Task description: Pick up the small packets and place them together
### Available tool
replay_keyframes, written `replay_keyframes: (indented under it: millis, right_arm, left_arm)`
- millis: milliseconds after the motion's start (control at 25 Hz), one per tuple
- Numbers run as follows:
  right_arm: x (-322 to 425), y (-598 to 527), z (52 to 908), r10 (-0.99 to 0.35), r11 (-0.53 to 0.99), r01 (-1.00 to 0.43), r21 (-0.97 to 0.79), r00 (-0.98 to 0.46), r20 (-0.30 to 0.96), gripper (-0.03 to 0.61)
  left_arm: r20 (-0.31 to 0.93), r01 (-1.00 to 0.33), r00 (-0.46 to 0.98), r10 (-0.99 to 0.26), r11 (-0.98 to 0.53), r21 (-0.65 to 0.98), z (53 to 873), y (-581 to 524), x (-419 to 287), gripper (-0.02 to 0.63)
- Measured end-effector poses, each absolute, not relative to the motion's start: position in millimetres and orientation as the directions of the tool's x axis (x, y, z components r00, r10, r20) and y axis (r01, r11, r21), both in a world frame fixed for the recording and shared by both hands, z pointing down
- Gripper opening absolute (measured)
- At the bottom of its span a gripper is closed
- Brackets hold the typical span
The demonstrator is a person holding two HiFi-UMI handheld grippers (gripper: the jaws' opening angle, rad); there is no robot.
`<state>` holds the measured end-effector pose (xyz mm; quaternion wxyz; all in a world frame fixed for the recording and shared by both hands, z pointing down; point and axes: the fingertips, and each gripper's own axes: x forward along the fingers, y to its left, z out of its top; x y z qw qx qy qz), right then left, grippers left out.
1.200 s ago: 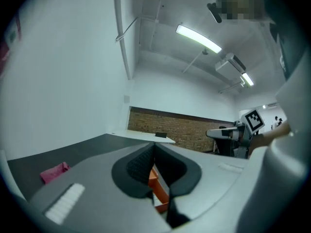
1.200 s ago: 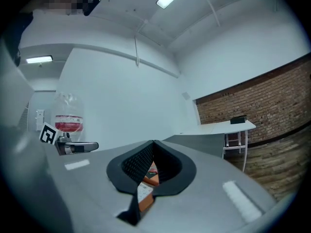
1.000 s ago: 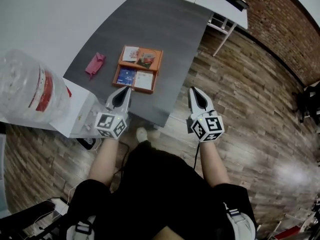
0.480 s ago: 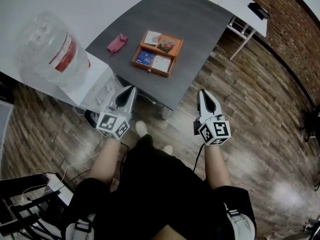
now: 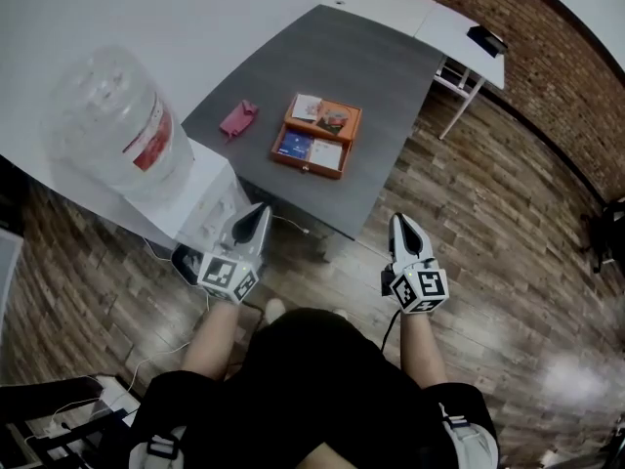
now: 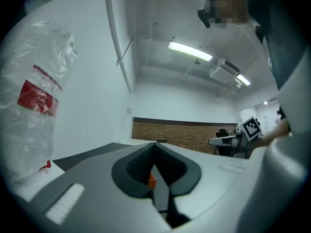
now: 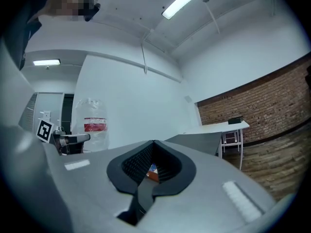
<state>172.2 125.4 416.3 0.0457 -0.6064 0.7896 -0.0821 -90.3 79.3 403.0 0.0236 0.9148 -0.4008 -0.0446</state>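
Observation:
An orange tray with several small packets in it lies on the dark grey table. A pink packet lies on the table to the tray's left. My left gripper hangs over the wooden floor short of the table's near edge, shut and empty. My right gripper is level with it to the right, also shut and empty. In the left gripper view the jaws meet and a bit of the orange tray shows behind them. The right gripper view shows shut jaws with the tray beyond.
A water dispenser with a large clear bottle stands left of the table, close to my left gripper. A white desk with a black object adjoins the table's far end. Wooden floor spreads to the right; cables lie at the lower left.
Both grippers have drawn back from the table's near edge and now hang over the floor. The table and tray look farther away. Both stay shut.

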Motion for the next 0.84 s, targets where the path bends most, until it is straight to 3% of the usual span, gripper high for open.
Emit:
replay_keyframes:
  millis: [360,840]
  right_arm:
    - [133.0,113.6,406.9,-0.968,0.245,-0.952,-0.181,-0.252,0.015,0.001]
    - [133.7,104.7,408.8,-0.963,0.256,-0.952,-0.168,-0.267,0.042,0.001]
  left_arm:
    - [-0.076,-0.732,0.668,-0.74,-0.672,0.114,408.0,63.8,-124.6,-0.002]
    - [-0.071,-0.72,0.678,-0.731,-0.681,0.138,414.0,54.8,-117.5,-0.002]
